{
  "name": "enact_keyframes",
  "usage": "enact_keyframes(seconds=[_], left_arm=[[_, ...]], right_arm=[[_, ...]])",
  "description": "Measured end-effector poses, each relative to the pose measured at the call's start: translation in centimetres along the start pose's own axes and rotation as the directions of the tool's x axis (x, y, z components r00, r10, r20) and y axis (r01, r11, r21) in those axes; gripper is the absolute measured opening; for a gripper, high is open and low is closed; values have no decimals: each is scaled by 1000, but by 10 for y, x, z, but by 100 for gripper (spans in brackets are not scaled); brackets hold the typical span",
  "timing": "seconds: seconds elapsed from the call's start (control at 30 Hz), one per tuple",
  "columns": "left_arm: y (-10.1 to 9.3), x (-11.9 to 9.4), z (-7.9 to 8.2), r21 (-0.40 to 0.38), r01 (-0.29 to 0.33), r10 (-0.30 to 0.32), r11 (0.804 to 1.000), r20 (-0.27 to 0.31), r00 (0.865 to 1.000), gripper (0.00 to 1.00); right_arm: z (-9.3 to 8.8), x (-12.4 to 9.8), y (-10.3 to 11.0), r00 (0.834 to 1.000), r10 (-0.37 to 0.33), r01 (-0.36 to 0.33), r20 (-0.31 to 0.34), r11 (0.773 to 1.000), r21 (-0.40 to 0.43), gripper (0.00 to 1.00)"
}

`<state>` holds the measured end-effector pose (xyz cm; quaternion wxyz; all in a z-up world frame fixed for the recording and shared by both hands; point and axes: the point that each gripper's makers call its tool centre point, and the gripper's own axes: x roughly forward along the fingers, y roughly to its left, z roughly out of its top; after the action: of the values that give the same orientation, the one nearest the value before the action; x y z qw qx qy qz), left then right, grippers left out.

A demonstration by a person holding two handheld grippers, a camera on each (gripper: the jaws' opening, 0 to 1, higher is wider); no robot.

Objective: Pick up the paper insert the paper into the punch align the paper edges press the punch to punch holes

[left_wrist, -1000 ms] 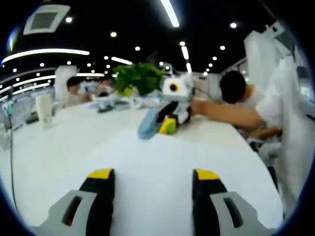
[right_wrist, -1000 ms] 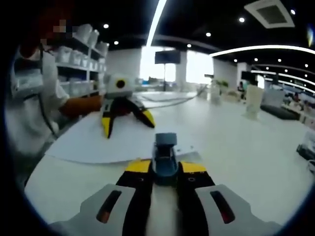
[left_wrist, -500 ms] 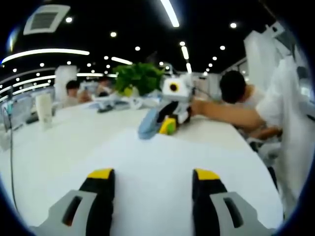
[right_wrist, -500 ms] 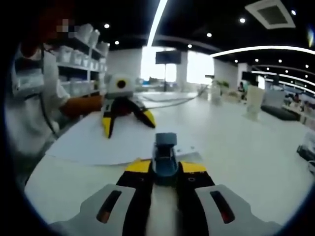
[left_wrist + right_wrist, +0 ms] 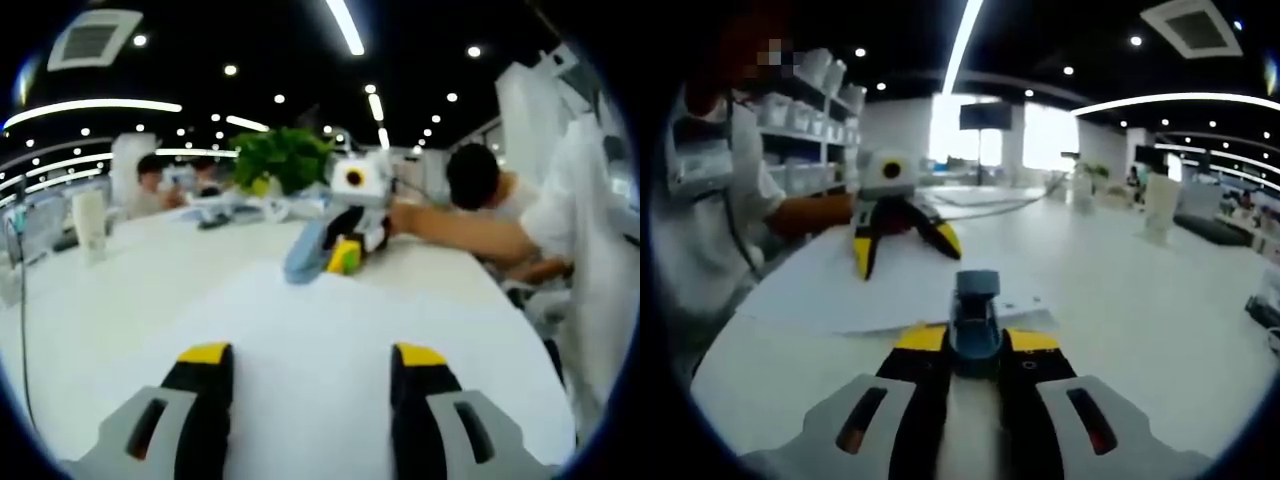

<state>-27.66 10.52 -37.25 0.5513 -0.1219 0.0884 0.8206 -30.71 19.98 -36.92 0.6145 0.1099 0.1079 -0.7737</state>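
Note:
A white sheet of paper (image 5: 300,330) lies flat on the white table (image 5: 90,300). My left gripper (image 5: 312,358) stands open low over the sheet, with nothing between its yellow-tipped jaws. At the sheet's far edge sits the blue hole punch (image 5: 303,250), with my right gripper (image 5: 342,255) behind it. In the right gripper view my right gripper (image 5: 977,340) is shut on the blue punch (image 5: 976,305), and the paper's (image 5: 870,285) near edge reaches into the punch. Across the sheet, my left gripper (image 5: 905,250) rests open on the paper.
A person's arm (image 5: 470,228) and white sleeve (image 5: 590,220) run along the right table edge. A green plant (image 5: 285,158), a white cup (image 5: 90,222) and seated people are at the far end. Shelves with bins (image 5: 805,120) stand behind the person.
The punch in my right gripper has shifted very slightly across the paper's edge. My left gripper stays open in the same place.

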Motion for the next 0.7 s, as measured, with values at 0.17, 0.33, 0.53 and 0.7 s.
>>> enact_keyframes(seconds=[0.17, 0.33, 0.53, 0.7], left_arm=[[0, 0, 0, 0, 0, 0, 1000, 0, 1000, 64], [-1, 0, 0, 0, 0, 0, 1000, 1, 1000, 64], [-1, 0, 0, 0, 0, 0, 1000, 1, 1000, 64], [0, 0, 0, 0, 1, -1, 1000, 1, 1000, 64]], right_arm=[[0, 0, 1, 1000, 4, -4, 0, 1000, -1, 23], [0, -1, 1, 1000, 9, -9, 0, 1000, -3, 23], [0, -1, 2, 1000, 10, -10, -1, 1000, -7, 23], [0, -1, 4, 1000, 17, -17, -3, 1000, -12, 23]])
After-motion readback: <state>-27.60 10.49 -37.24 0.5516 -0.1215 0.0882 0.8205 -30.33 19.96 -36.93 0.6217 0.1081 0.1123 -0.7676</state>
